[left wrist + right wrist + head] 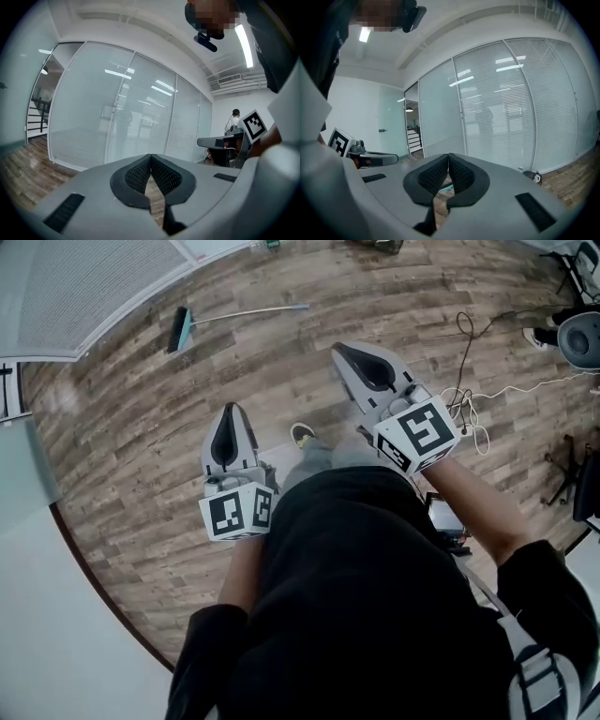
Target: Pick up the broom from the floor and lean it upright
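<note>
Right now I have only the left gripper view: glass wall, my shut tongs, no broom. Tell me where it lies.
Observer: The broom lies flat on the wood floor ahead of you, untouched, near the foot of the glass wall.
Operator: Give me which way it points.
Observer: In the head view its brush head is at the left end and the handle runs off to the right.
Operator: Report the right tongs.
Observer: The right gripper is shut and empty, and it reaches nearer the broom than the left gripper.
</note>
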Available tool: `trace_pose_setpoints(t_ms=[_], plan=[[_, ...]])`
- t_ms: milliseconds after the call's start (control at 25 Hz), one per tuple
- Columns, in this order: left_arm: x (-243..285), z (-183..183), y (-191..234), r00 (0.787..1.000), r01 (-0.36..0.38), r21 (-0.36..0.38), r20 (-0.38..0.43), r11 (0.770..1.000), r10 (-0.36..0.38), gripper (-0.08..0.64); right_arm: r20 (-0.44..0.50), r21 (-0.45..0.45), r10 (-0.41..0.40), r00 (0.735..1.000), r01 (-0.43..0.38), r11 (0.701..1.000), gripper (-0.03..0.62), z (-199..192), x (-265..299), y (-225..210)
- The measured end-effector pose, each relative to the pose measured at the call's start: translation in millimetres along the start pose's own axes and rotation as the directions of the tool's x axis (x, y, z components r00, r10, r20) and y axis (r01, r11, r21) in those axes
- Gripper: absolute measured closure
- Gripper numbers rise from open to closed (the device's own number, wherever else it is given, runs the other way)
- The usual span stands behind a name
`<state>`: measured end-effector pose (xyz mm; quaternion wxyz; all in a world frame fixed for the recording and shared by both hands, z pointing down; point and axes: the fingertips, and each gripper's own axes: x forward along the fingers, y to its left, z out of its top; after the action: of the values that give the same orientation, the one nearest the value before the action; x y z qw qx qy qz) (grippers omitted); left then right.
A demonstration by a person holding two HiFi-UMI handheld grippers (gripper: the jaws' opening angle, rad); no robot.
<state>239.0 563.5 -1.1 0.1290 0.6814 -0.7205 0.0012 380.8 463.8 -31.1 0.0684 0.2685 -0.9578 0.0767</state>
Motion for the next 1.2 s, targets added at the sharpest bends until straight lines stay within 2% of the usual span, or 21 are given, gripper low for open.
trace_pose_setpoints(t_ms=[200,400,600,720,960,1200], plan=[[29.9,3.0,22.2,0.999,0.017,-0.01,-0.029,1.0,-0.017,0.538,-0.016,0.045,-0.083,0.996,0.084,0.995,0.574,4.7,24.7,-34.9],[57.7,11.2,33.9,0.999,0.011,-0.02,-0.03,1.0,-0.012,0.538,-0.015,0.045,-0.077,0.997,0.077,0.996,0.575,11.1,48.5,-50.6],[97.5,16.4,29.4,0.999,-0.006,-0.023,-0.039,1.0,0.005,0.538,-0.01,0.05,-0.054,0.998,0.054,0.997,0.574,14.3,66.3,-84.5],[111.7,33.3,28.8,1.0,-0.023,-0.042,-0.01,0.999,0.023,0.538,0.027,0.07,-0.062,0.998,0.06,0.996,0.574,20.9,75.5,-106.5],[159.1,48.3,31.5,1.0,-0.022,0.035,-0.012,0.999,0.023,0.538,0.08,0.108,-0.049,0.996,0.04,0.993,0.575,14.9,102.5,-146.1],[191.5,66.4,45.1,0.999,-0.046,0.078,-0.001,0.996,0.046,0.537,0.089,0.209,-0.079,0.993,0.059,0.976,0.575,11.2,134.0,-173.1]])
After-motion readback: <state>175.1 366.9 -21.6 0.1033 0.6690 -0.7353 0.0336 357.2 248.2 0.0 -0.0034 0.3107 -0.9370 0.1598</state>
